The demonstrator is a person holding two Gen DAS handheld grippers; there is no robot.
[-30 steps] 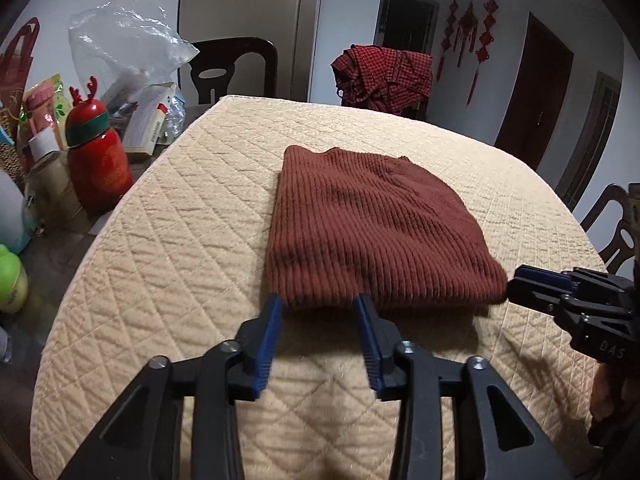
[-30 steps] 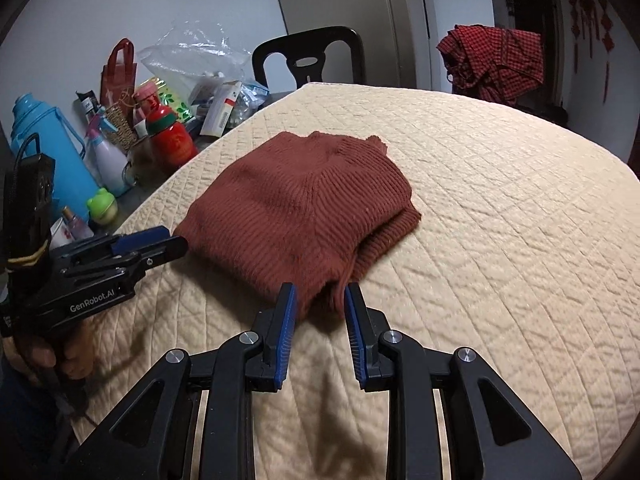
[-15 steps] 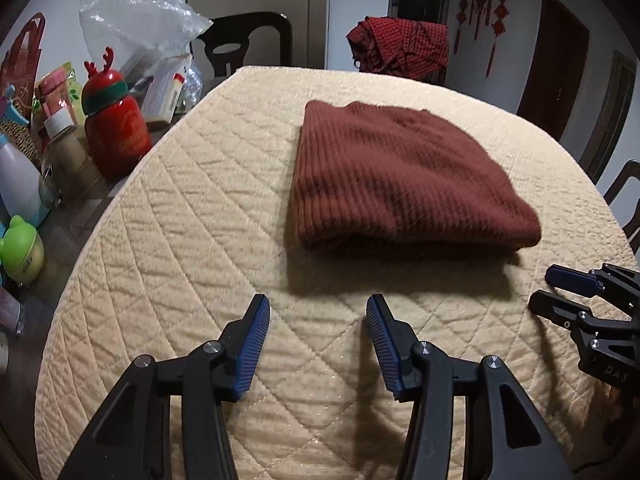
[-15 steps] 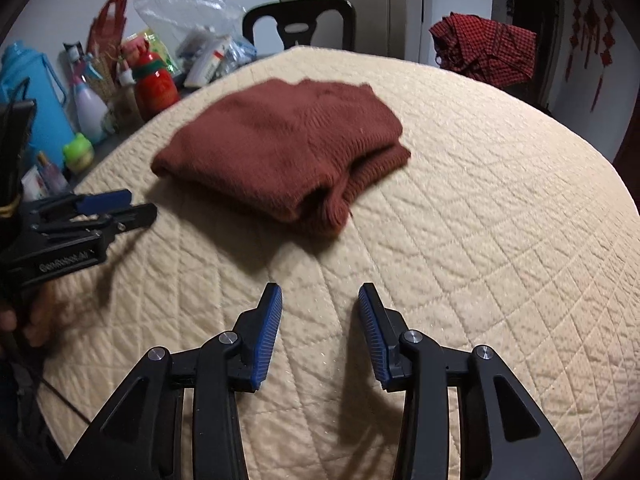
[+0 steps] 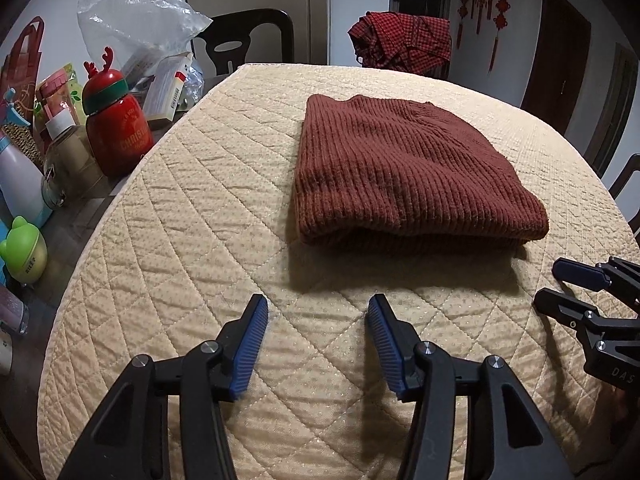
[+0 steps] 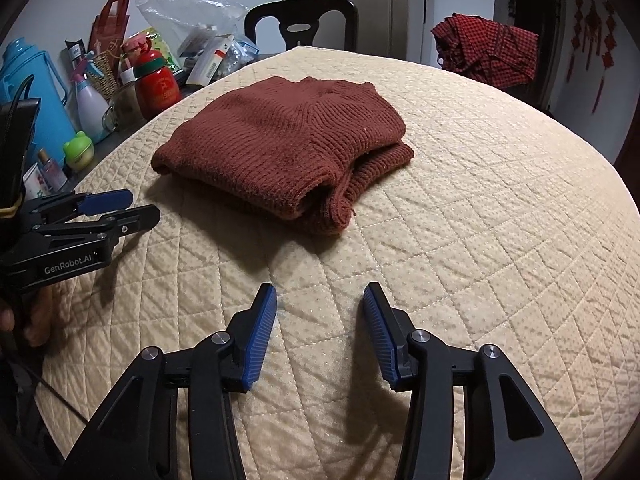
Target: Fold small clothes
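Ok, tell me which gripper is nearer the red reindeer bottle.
Left. The left gripper hovers off one corner of the sweater, on the side of the red reindeer bottle; the right gripper, fingers opening with nothing between them, is off the other corner, farther.

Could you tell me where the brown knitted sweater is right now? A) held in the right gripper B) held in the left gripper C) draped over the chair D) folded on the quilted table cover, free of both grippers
D: the sweater lies folded on the quilted table cover, with the left gripper and right gripper empty short of it.
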